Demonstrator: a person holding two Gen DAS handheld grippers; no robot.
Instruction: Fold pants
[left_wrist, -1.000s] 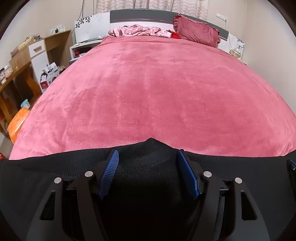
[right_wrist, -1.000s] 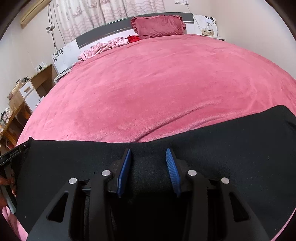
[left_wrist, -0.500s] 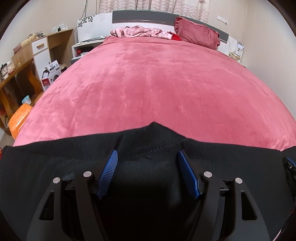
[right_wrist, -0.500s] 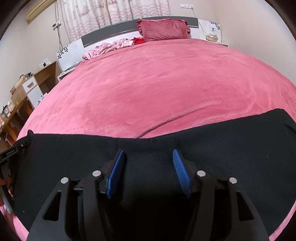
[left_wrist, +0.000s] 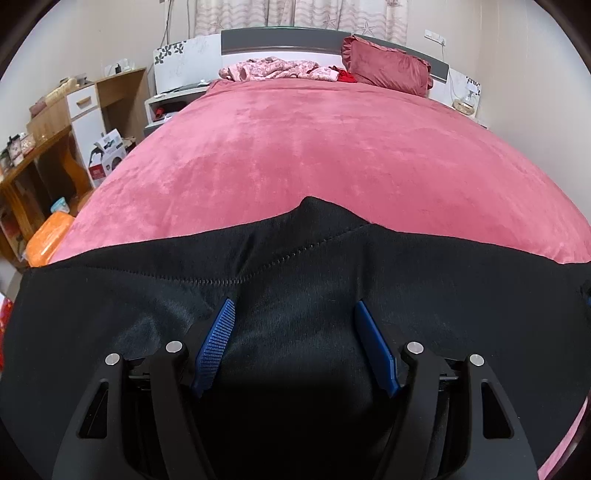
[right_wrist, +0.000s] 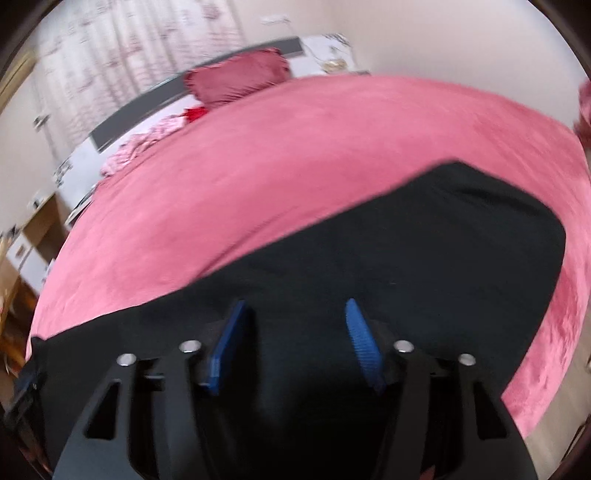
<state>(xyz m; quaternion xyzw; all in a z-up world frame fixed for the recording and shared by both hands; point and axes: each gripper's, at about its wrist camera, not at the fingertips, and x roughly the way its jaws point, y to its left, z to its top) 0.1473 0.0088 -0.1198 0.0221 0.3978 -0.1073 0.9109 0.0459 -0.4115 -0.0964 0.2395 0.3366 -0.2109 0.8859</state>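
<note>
Black pants (left_wrist: 295, 266) lie spread across the near edge of a pink bed (left_wrist: 314, 147), with a stitched seam and a raised peak at the far edge. My left gripper (left_wrist: 293, 306) is open, its blue pads on either side above the black cloth. In the right wrist view the pants (right_wrist: 424, 258) stretch to the right with one end near the bed's right side. My right gripper (right_wrist: 293, 306) is open over the cloth; this view is blurred and tilted.
A red pillow (left_wrist: 388, 66) and crumpled pink clothes (left_wrist: 277, 70) lie at the headboard. A wooden desk and shelves (left_wrist: 44, 147), a box and an orange bag (left_wrist: 48, 240) stand left of the bed. A nightstand (left_wrist: 465, 103) is at the far right.
Both grippers have opened wider and pulled back, showing more of the pants. The right gripper has swung and tilted, blurring its view.
</note>
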